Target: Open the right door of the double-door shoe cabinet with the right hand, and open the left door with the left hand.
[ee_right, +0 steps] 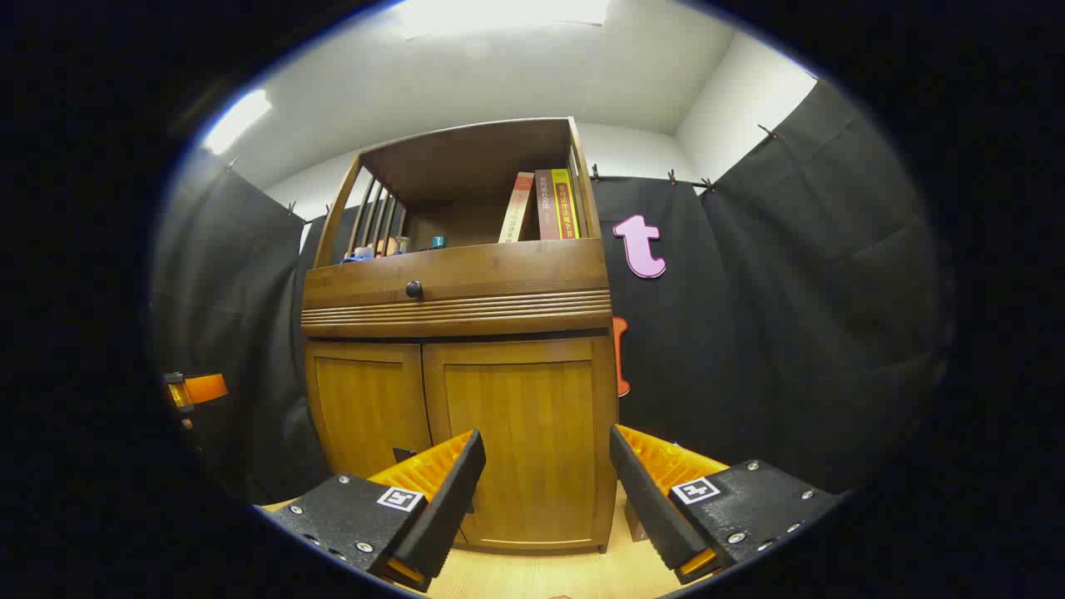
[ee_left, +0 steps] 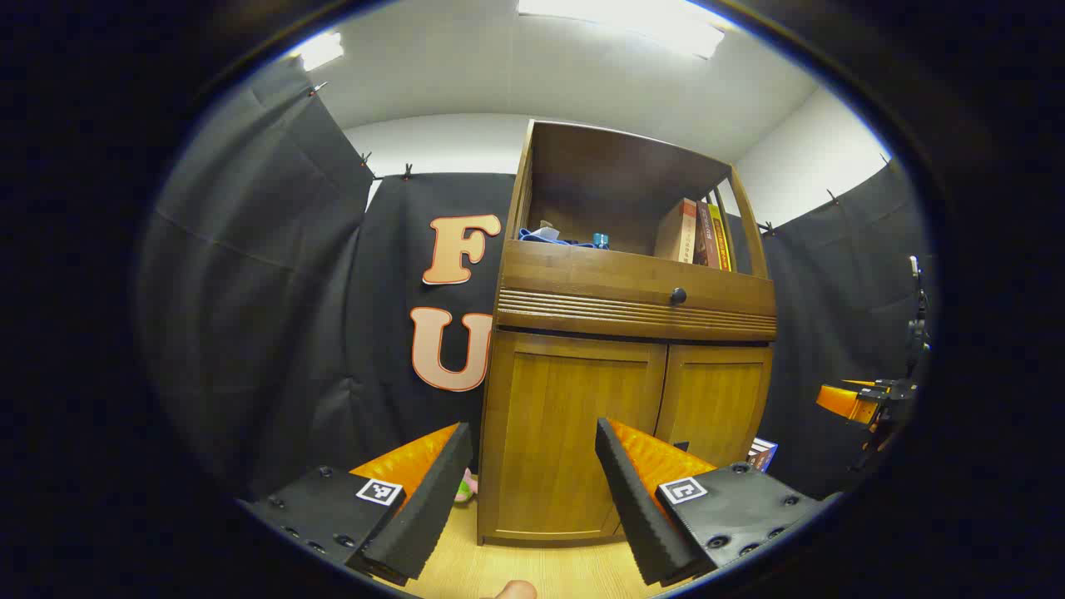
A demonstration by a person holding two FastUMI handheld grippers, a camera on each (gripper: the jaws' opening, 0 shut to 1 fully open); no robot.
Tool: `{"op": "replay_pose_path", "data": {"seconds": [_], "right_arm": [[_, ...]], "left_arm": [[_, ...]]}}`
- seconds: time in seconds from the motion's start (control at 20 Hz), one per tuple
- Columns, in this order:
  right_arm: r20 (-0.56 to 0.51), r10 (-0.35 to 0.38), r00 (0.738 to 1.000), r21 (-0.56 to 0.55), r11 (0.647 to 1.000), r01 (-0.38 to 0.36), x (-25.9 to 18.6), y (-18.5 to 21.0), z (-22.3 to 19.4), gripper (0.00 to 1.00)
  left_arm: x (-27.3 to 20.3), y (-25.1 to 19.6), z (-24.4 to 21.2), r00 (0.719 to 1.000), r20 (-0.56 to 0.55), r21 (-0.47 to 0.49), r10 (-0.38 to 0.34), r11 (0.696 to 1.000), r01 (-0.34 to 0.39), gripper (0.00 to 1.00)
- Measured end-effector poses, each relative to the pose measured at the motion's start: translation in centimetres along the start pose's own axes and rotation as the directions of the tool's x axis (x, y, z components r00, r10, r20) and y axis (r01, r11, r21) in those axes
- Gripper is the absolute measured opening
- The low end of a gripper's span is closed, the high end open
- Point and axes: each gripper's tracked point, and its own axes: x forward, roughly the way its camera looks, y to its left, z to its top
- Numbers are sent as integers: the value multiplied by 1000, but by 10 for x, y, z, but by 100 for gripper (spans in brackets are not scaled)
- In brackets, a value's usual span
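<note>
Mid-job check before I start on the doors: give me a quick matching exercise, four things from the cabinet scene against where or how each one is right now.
Things:
1. right door
2. round knob
3. books
4. left gripper

States or places:
A. standing upright at the right end of the open top shelf
B. open, short of the cabinet, holding nothing
C. shut, flush with the left door
D. on the drawer front above the two doors

Pairs: 1-C, 2-D, 3-A, 4-B
</note>
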Motion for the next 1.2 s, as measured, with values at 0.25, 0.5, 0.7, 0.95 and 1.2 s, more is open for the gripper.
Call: {"op": "replay_pose_path", "data": {"seconds": [0.25, 0.5, 0.7, 0.95, 1.2], "right_arm": [[-7, 27, 1000, -24, 999, -27, -1, 10, -1, 100], [-26, 28, 999, -38, 999, -29, 0, 12, -6, 100], [-23, 34, 999, -34, 999, -35, -3, 16, -4, 93], [-30, 39, 999, -38, 998, -40, -3, 21, -7, 93], [-57, 51, 997, -49, 997, -54, 0, 30, -24, 93]], "left_arm": [[1, -3, 2, 1000, 3, 13, -4, 1000, 4, 94], [3, 0, -1, 1000, -12, 21, -3, 1000, 4, 94], [2, 0, -4, 1000, -22, 22, -8, 1000, 9, 95], [0, -3, -4, 999, -22, 22, -26, 999, 27, 95], [-2, -2, -5, 999, -27, 29, -27, 999, 28, 94]]}}
